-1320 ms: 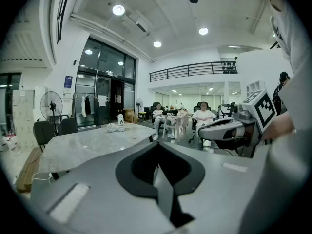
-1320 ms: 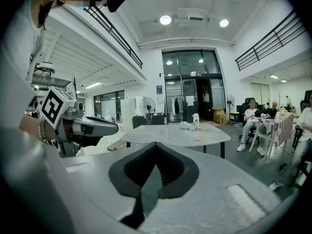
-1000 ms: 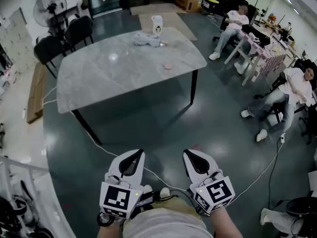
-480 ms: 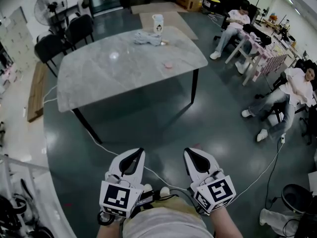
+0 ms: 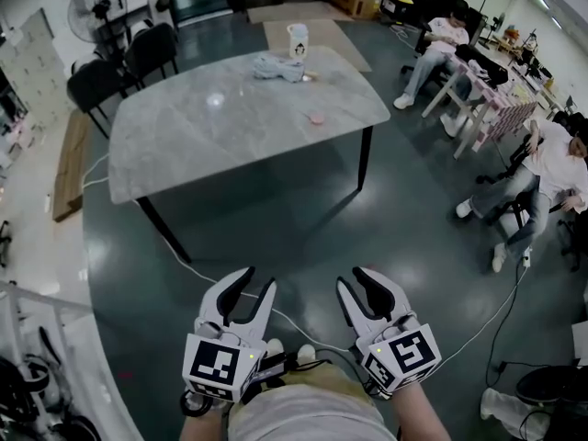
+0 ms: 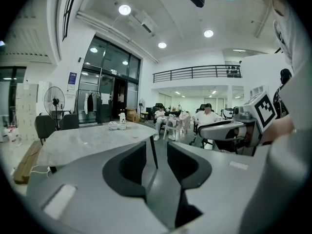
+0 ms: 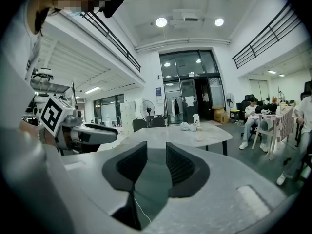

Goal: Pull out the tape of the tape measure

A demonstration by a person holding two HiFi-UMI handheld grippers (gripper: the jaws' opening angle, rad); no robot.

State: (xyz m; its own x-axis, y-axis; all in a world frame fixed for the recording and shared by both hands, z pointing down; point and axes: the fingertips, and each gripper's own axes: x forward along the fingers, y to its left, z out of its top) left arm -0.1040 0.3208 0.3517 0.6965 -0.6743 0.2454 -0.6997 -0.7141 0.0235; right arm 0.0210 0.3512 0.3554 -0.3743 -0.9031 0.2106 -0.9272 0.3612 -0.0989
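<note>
Stage: approach, with no contact made yet. Both claws hang over the dark floor (image 5: 303, 219) on the near side of the table (image 5: 211, 145), well apart from it and pointing roughly toward it.

Left claw (image 5: 255, 281): jaws have just been opening and now stand wide apart. Its own view shows only floor and a table leg through the gap, and nothing is held.

Right claw (image 5: 356, 279): jaws have also just been opening, to a moderate gap. Nothing is between them, and floor and a thin white cable (image 5: 276, 318) show beyond.

Task item: a small pinkish disc (image 5: 317, 118) lies alone on the table toward its right side. This is judged to be the tape measure, though it is too small here to confirm. A white bundle (image 5: 280, 67) and a white cup (image 5: 297, 39) sit at the far edge, apart from the disc.

Assessment: the pull has not begun, and the tape appears fully retracted as far as can be seen.

Next move calls for closing the distance to the table, then a division of labour — one claw pins or grips the case while the other finds the tape's end tab. The tab will be small, so a fine, well-aligned pinch is needed. The case is light and may slide or lift if it is not held firmly before the pull.
</note>
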